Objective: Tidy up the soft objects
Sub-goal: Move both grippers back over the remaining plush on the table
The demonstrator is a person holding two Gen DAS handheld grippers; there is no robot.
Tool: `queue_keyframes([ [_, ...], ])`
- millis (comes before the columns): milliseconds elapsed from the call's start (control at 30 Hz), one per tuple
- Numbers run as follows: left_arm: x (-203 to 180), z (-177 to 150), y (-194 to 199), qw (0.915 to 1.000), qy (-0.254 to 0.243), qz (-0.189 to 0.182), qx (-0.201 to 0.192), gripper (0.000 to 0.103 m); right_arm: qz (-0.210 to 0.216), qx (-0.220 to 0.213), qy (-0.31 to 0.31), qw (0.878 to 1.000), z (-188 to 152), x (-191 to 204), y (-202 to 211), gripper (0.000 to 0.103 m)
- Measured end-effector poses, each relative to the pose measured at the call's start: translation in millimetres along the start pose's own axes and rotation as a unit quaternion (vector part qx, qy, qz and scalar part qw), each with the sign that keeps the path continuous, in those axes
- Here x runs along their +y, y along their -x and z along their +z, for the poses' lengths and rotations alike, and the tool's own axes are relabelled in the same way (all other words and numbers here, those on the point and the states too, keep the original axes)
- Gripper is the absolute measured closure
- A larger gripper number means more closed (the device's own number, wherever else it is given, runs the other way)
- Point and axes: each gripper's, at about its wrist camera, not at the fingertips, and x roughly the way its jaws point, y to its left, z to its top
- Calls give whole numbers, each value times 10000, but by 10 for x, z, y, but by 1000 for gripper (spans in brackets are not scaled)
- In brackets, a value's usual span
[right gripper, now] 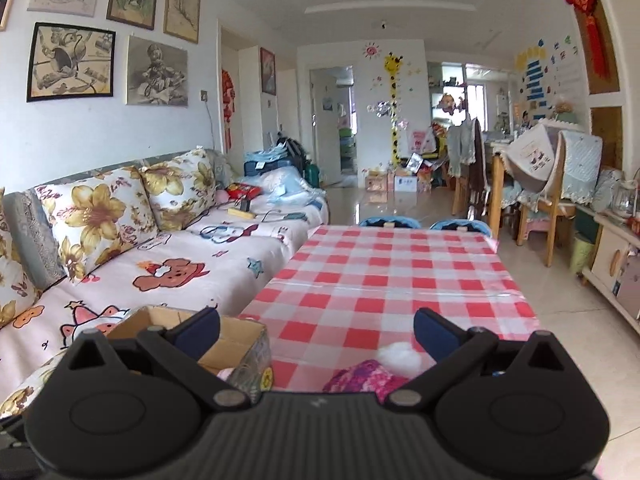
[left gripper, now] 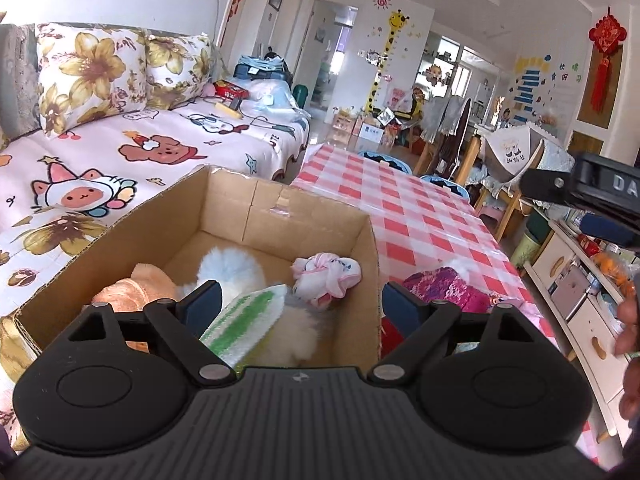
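1. This is a living room with a flowery sofa (right gripper: pixel 132 248) on the left side of the picture and a table (right gripper: pixel 384 272) with a red and white checked cloth in the middle.
2. A cardboard box (left gripper: pixel 256 216) sits at the lower left of the left view, at the table's near end. Inside are an orange plush toy (left gripper: pixel 132 292), a white fluffy toy (left gripper: pixel 232 272), a green striped cloth (left gripper: pixel 244 320) and a pink knotted cloth (left gripper: pixel 326 278).
3. The left tongs (left gripper: pixel 300 308) are wide open above the box and hold nothing.
4. The right tongs (right gripper: pixel 316 332) are wide open too, with nothing in them.
5. A pink fuzzy thing (right gripper: pixel 368 376) with a white pom-pom lies on the table, low in the right view, just beside the box.
6. I think it goes in next. It is soft, so a weak pinch could let it slip, or the tongs could snag the tablecloth.
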Motion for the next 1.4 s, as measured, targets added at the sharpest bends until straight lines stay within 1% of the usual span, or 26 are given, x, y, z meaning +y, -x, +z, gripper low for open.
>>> queue_keyframes([
  [167,-67,-24,18,9999,-105,-69,-76,0,-283,-244,28,9993,-56,-108,168,1],
  [400,-201,-80,31,9986,-455,-163,-194,0,-627,-306,37,9976,-127,-287,300,1],
  [667,-392,-147,23,9958,-801,-307,-312,0,-875,-340,70,9956,-218,-454,409,1],
  [1133,-619,-250,-121,9915,-1187,-475,-247,0,-1204,-349,-283,9917,-321,-862,503,1],
  [1400,-645,-266,-219,9887,-1373,-588,-154,0,-1373,-320,-208,9898,-383,-1007,492,1],
])
